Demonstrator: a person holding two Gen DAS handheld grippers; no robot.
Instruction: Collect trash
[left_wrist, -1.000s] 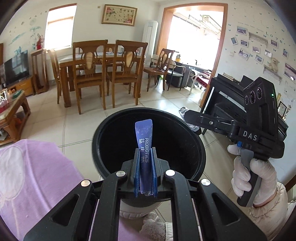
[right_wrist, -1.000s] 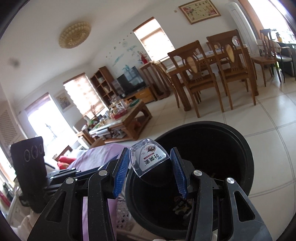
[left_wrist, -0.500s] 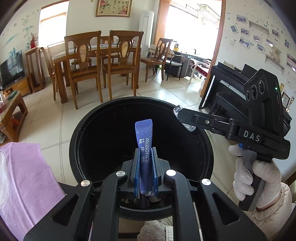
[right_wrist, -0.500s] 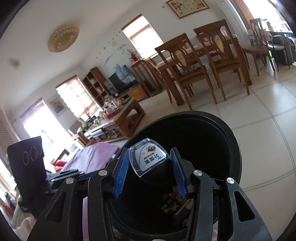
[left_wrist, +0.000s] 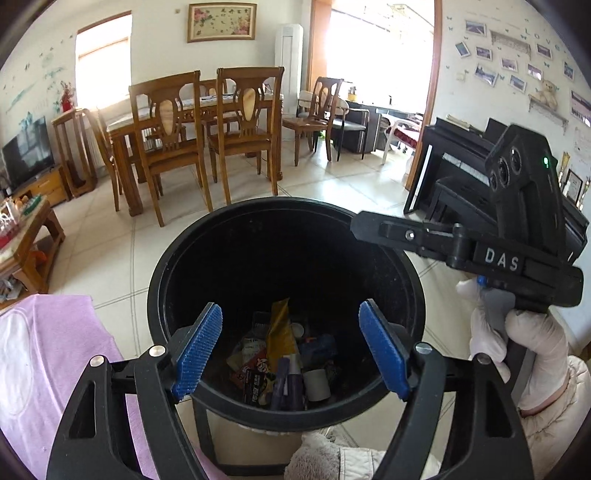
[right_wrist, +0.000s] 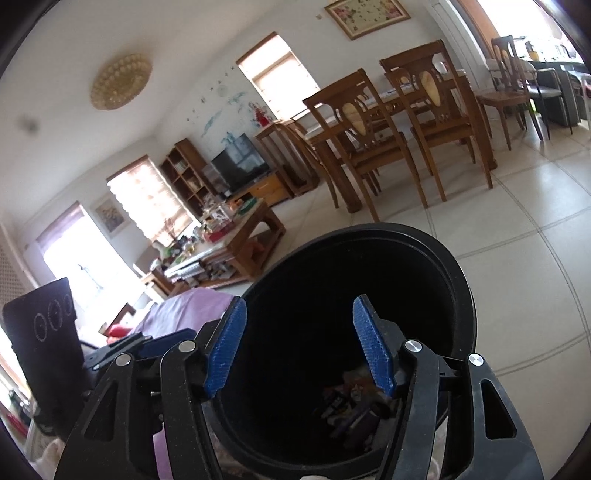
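Observation:
A round black trash bin (left_wrist: 162, 273) stands on the tiled floor, close below both grippers; it also shows in the right wrist view (right_wrist: 436, 254). Several wrappers and packets (left_wrist: 284, 365) lie at its bottom, among them a yellow pouch and a dark blue stick packet. My left gripper (left_wrist: 291, 347) is open and empty over the bin's mouth. My right gripper (right_wrist: 303, 347) is open and empty over the bin too; its body shows in the left wrist view (left_wrist: 480, 251), held by a white-gloved hand.
A lilac cloth (left_wrist: 40, 369) lies at the left of the bin. A wooden dining table with chairs (left_wrist: 199, 122) stands beyond, a low coffee table (left_wrist: 26, 236) with clutter at the left, and a black piano (left_wrist: 461, 162) at the right.
Both grippers have opened. The blue probiotics stick has left my left gripper and the clear packet has left my right gripper. The bin's inside now shows its trash.

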